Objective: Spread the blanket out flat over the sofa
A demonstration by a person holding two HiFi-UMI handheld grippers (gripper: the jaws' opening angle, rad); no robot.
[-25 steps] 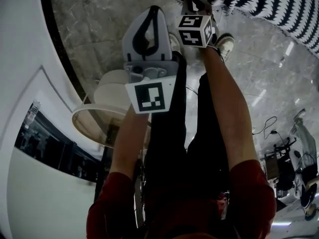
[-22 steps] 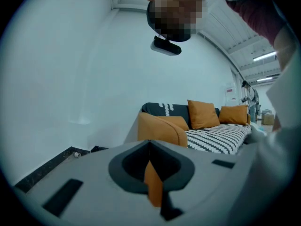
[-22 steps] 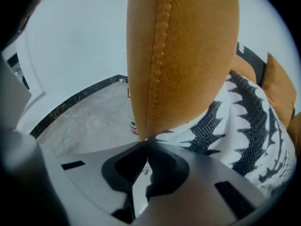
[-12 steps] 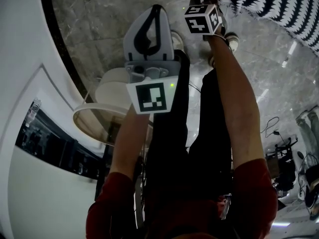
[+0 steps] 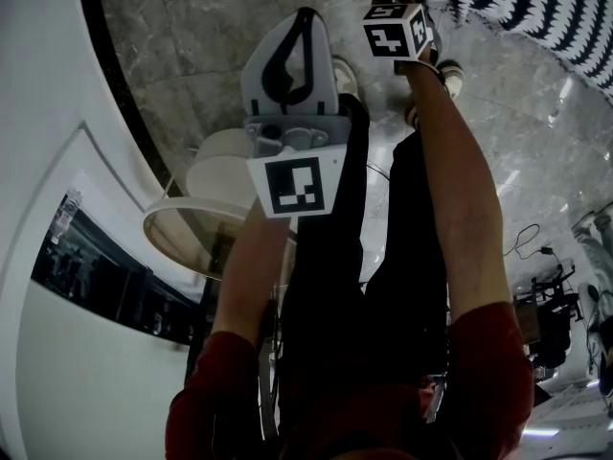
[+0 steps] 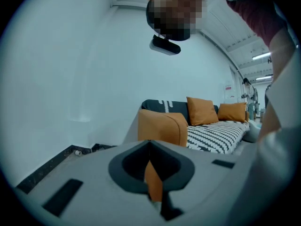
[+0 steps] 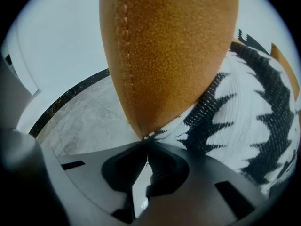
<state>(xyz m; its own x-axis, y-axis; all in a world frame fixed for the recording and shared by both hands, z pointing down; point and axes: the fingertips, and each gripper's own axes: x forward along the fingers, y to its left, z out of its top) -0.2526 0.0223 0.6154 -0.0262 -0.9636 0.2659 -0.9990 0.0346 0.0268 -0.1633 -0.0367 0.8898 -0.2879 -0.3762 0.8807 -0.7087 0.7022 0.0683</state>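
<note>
The black-and-white patterned blanket [image 7: 244, 121] lies on the sofa beside its orange arm [image 7: 169, 55]; in the head view it shows at the top right [image 5: 541, 8]. My right gripper [image 7: 146, 139] is shut on the blanket's edge, right below the orange arm. From above, only its marker cube [image 5: 395, 32] shows, at the top edge. My left gripper [image 5: 306, 15] is held out in front of the person, shut, with nothing in it. The left gripper view [image 6: 149, 142] looks across at the sofa [image 6: 162, 126], with two orange cushions [image 6: 202, 109] and the blanket over the seat [image 6: 216, 135].
A round glass side table [image 5: 177, 233] on a white base [image 5: 215, 166] stands left of the person's legs. A white wall with a dark skirting [image 5: 115, 94] curves along the left. Cables and equipment [image 5: 541, 305] lie on the marble floor at the right.
My right gripper has moved a little farther out and to the right, toward the sofa, still gripping the blanket. The left gripper has hardly shifted.
</note>
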